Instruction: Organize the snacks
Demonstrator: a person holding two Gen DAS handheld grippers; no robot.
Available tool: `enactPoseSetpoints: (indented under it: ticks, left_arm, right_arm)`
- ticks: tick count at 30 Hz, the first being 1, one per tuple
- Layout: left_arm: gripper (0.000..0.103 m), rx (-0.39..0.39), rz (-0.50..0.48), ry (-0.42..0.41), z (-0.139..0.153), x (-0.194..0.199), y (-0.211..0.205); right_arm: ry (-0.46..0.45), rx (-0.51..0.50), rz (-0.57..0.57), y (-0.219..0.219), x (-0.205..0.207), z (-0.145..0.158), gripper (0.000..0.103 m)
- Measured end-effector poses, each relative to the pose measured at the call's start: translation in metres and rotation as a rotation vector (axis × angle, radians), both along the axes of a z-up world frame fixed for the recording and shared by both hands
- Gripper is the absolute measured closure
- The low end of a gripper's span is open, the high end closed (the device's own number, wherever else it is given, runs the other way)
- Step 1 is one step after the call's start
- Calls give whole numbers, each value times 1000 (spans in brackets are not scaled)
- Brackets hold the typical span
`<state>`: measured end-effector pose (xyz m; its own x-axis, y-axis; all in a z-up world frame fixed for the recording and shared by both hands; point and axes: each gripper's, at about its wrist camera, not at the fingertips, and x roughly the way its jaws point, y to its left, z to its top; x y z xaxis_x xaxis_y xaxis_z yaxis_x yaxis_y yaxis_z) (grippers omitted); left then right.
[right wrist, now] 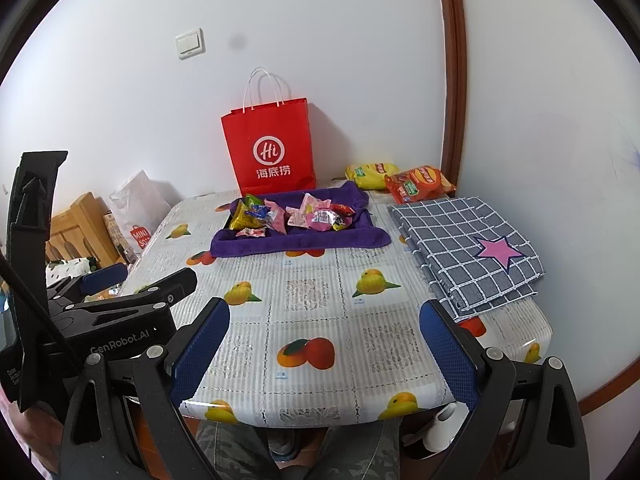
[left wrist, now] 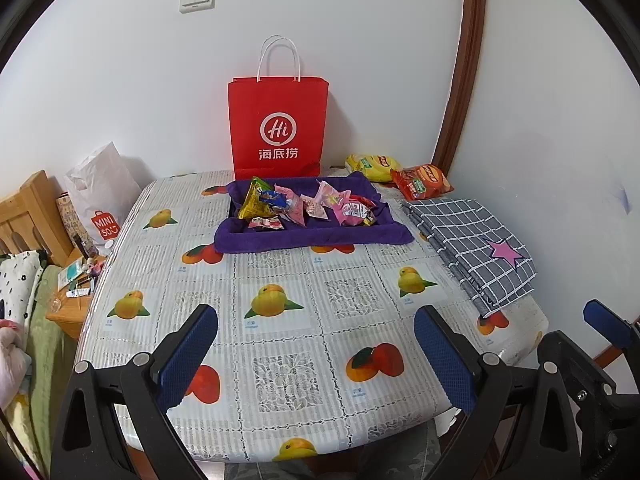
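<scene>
Here, small wrapped snacks point(left wrist: 304, 206) lie heaped on a purple towel point(left wrist: 312, 236); behind the towel stands a red paper bag point(left wrist: 278, 124), to its right two chip bags point(left wrist: 400, 174). Left gripper point(left wrist: 316, 360) and right gripper point(right wrist: 324, 356) hover before the towel, both spread wide, holding nothing.

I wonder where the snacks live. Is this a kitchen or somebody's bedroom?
Probably a bedroom or small room at home, not a kitchen. A table with a fruit-print cover stands against the wall, a wooden bed frame with bedding sits beside it, and a cluttered bedside stand is nearby.
</scene>
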<state>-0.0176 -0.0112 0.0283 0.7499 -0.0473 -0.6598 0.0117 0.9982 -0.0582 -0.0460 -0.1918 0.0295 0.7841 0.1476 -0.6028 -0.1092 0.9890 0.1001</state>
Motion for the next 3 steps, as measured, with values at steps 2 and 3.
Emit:
enactPoseSetpoints:
  ticks: [2, 3]
  left_arm:
    - [4, 4, 0, 2, -2, 2, 2]
    - [4, 6, 0, 3, -4, 3, 3]
  right_arm:
    - [2, 2, 3, 0, 2, -2, 8]
    - [3, 3, 4, 0, 1, -4, 8]
